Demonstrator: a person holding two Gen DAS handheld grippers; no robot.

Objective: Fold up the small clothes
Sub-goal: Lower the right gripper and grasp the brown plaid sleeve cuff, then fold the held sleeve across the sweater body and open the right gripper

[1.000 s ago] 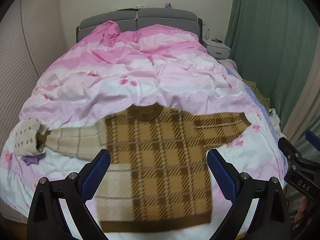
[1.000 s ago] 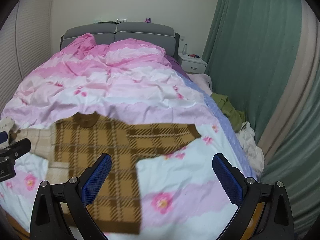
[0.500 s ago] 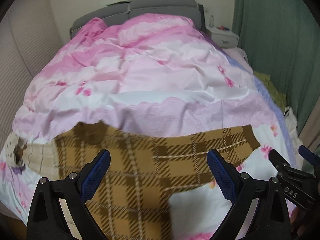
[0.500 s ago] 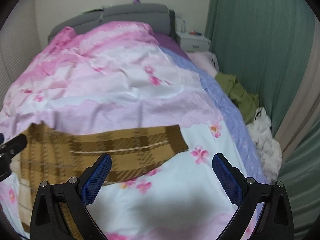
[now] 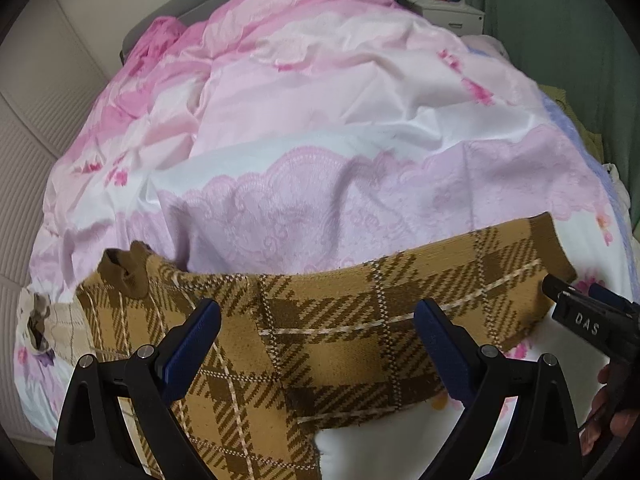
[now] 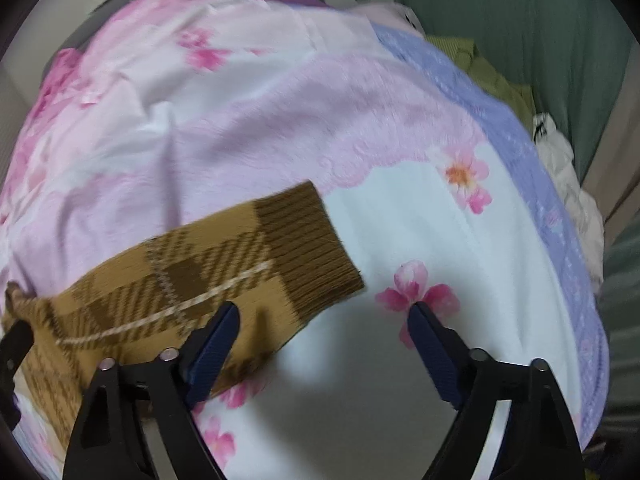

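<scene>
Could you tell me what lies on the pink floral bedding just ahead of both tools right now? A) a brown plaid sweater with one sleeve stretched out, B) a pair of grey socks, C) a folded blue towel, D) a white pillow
A: the brown plaid sweater lies flat on the bedding, its ribbed cuff reaching toward the right tool.

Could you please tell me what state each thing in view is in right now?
Plaid sweater: spread flat on the bed, unfolded, sleeve stretched sideways.
Sleeve cuff: flat on the duvet, ungripped.
Left gripper: open above the sweater.
Right gripper: open, jaws just been closing, nothing clamped.
Duvet: rumpled.
</scene>
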